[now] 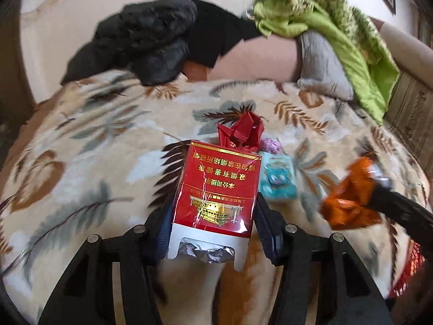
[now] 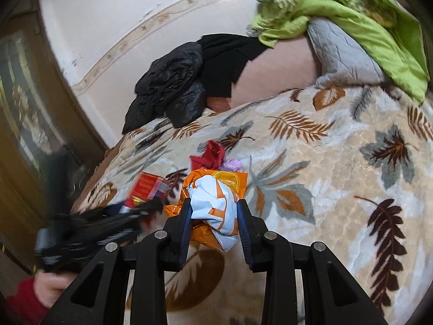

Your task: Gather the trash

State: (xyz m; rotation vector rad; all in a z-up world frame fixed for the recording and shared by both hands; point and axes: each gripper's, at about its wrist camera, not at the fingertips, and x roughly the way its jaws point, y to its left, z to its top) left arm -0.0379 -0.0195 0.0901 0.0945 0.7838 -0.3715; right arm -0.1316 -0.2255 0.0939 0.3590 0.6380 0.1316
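Note:
My left gripper [image 1: 213, 216] is shut on a red cigarette pack [image 1: 216, 184], pads against its two long sides, torn foil end towards the camera. The pack sits just above the leaf-patterned blanket [image 1: 94, 135]. Behind it lie a crumpled red wrapper [image 1: 240, 132], a small purple wad [image 1: 270, 145] and a teal packet [image 1: 278, 181]. My right gripper [image 2: 213, 214] is shut on a crumpled orange-and-white wrapper [image 2: 216, 187]. That wrapper [image 1: 349, 203] shows at the right of the left wrist view. The left gripper [image 2: 140, 205] and its pack [image 2: 146, 187] appear blurred at the left of the right wrist view.
A black plastic bag [image 1: 135, 38] lies on the bed's far side beside black cloth. A green blanket [image 1: 324, 19] drapes a grey pillow [image 1: 322, 65] at the far right. A hand in a red sleeve [image 2: 27, 298] holds the left gripper. A wooden door [image 2: 19, 108] stands left.

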